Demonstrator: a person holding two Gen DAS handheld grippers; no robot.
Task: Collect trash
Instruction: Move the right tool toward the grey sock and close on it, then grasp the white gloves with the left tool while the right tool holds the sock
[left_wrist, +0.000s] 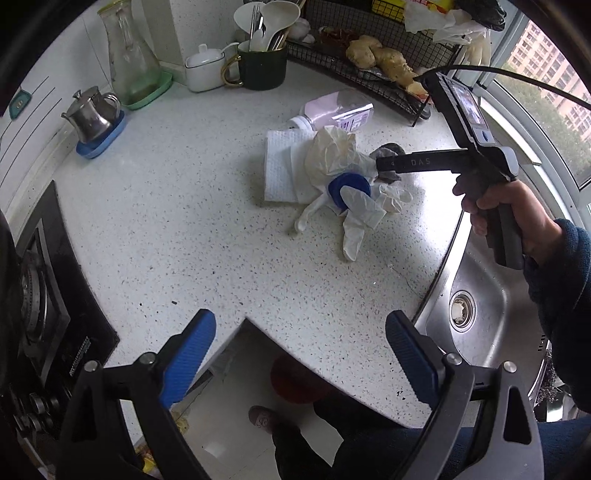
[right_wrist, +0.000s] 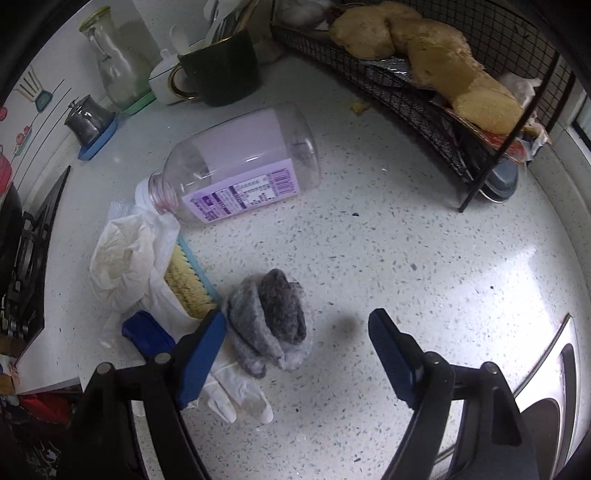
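Note:
A trash pile lies on the speckled counter (left_wrist: 184, 229): a white paper towel (left_wrist: 280, 166), crumpled white gloves (left_wrist: 358, 214), a blue cap (left_wrist: 349, 186), a grey fuzzy wad (right_wrist: 269, 321) and a yellow-bristled brush (right_wrist: 188, 284). An empty clear bottle with a purple label (right_wrist: 240, 166) lies on its side behind them. My right gripper (right_wrist: 297, 317) is open and pointing down over the pile. The grey wad sits between its jaws, close to the left finger (right_wrist: 203, 350). My left gripper (left_wrist: 300, 319) hangs open over the counter's front edge with nothing between its fingers.
A black wire rack (right_wrist: 406, 92) holding ginger roots stands at the back right. A dark mug of utensils (left_wrist: 262, 68), a glass carafe (left_wrist: 129, 62) and a steel pot (left_wrist: 92, 114) line the back. The stove (left_wrist: 40, 295) is at left, the sink (left_wrist: 476, 306) at right, and a red bin (left_wrist: 291, 380) below.

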